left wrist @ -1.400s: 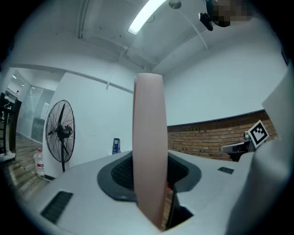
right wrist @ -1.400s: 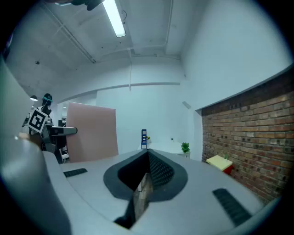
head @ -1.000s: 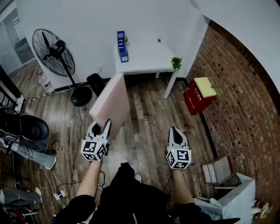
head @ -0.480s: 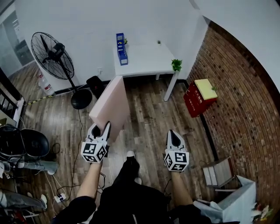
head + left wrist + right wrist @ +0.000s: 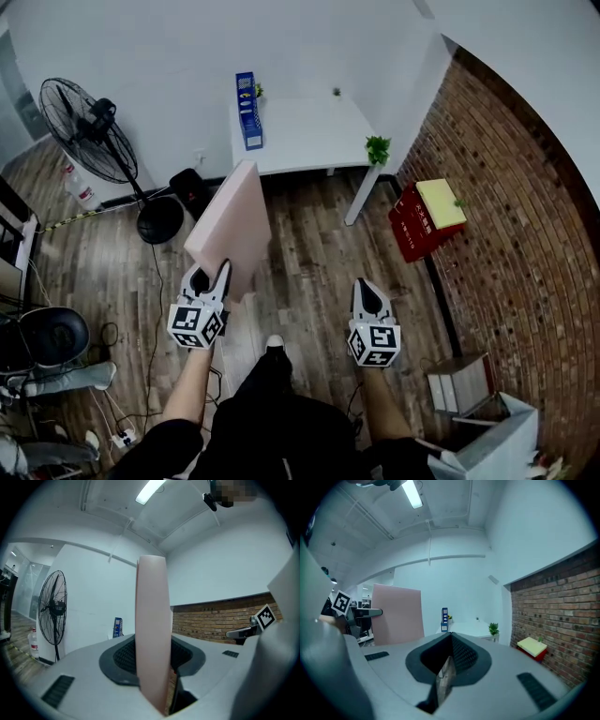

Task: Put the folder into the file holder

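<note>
A large pink folder (image 5: 234, 225) stands upright on edge between the jaws of my left gripper (image 5: 208, 277), which is shut on its lower end. In the left gripper view the folder (image 5: 152, 634) fills the gap between the pads. The blue file holder (image 5: 247, 111) stands on the left edge of the white table (image 5: 309, 131), well ahead of both grippers; it also shows small in the left gripper view (image 5: 117, 626) and the right gripper view (image 5: 445, 619). My right gripper (image 5: 366, 289) is held level with the left one, jaws together, with nothing in them.
A standing fan (image 5: 89, 127) is at the left, with a black object (image 5: 190, 187) by the wall. A small potted plant (image 5: 378, 148) sits on the table's corner. A red box with a yellow top (image 5: 427, 214) stands by the brick wall (image 5: 525, 234). Wooden floor lies between me and the table.
The table and file holder have come slightly nearer and shifted left in the head view as the person steps forward. Both grippers keep the same pose; the folder stays gripped.
</note>
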`<state>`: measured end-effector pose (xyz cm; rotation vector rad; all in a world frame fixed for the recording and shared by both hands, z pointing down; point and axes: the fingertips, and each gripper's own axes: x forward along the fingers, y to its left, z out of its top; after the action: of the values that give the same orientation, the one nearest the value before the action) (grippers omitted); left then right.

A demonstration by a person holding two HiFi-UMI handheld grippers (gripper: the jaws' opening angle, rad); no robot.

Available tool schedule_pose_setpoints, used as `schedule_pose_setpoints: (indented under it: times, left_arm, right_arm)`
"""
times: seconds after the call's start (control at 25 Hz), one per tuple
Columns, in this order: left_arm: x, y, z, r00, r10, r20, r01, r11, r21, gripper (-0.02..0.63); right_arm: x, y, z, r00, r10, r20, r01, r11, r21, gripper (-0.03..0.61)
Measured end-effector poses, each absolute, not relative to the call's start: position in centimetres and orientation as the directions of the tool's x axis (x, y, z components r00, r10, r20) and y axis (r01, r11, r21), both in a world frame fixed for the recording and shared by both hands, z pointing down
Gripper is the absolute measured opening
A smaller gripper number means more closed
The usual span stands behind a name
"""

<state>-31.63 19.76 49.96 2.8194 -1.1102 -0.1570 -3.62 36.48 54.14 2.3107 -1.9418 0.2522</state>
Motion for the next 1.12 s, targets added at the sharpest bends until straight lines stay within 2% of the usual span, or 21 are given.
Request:
schedule_pose_setpoints:
  times: [0.56, 1.12]
  left_arm:
    - [-25.3, 3.1, 49.0, 0.75, -0.659, -0.056, -0.65, -0.75, 0.12, 0.179]
    - [-22.5, -5.7, 49.4, 0.691, -0.722, -0.043, -0.714, -0.69, 0.122, 0.179]
  right_arm:
    - [1.6, 18.9, 52.5, 0.163, -0.967, 0.198, -0.985, -0.172, -0.03, 0.007]
    - [6.6, 8.4, 54.0, 0.092, -0.972, 0.215, -0.993, -0.106, -0.053, 0.006]
